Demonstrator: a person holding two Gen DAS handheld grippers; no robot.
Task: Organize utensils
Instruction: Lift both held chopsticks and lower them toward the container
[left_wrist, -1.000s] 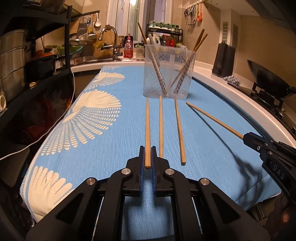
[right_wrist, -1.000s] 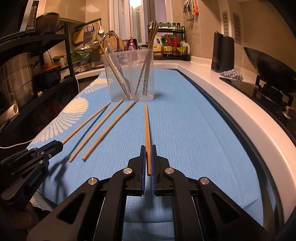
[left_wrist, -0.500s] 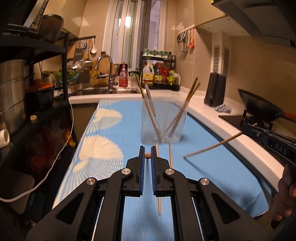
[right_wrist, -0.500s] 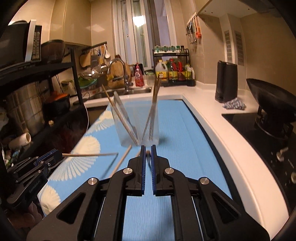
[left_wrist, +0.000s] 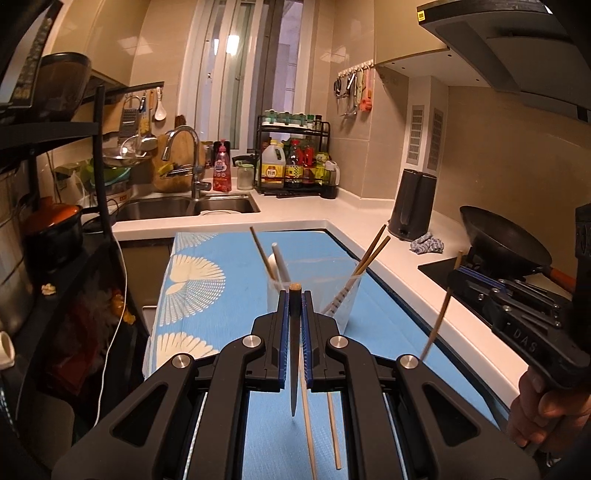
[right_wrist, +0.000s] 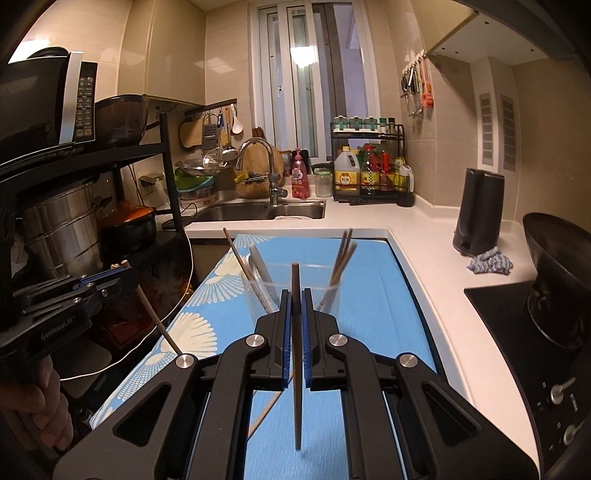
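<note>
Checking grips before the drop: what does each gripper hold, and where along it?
Left gripper and right gripper each pinch one chopstick near its upper end; the rest hangs down.

Left gripper: a second ago it was low over the blue cloth; now it is raised, its chopstick hanging below the clamped pads, tip clear of the cloth.
Right gripper: likewise lifted (seen at right of the left view), its chopstick once flat, now dangling steeply.
Clear cup: earlier high in frame, now low centre, just behind the fingertips.
Cloth: four chopsticks lay there; two loose chopsticks remain.
</note>
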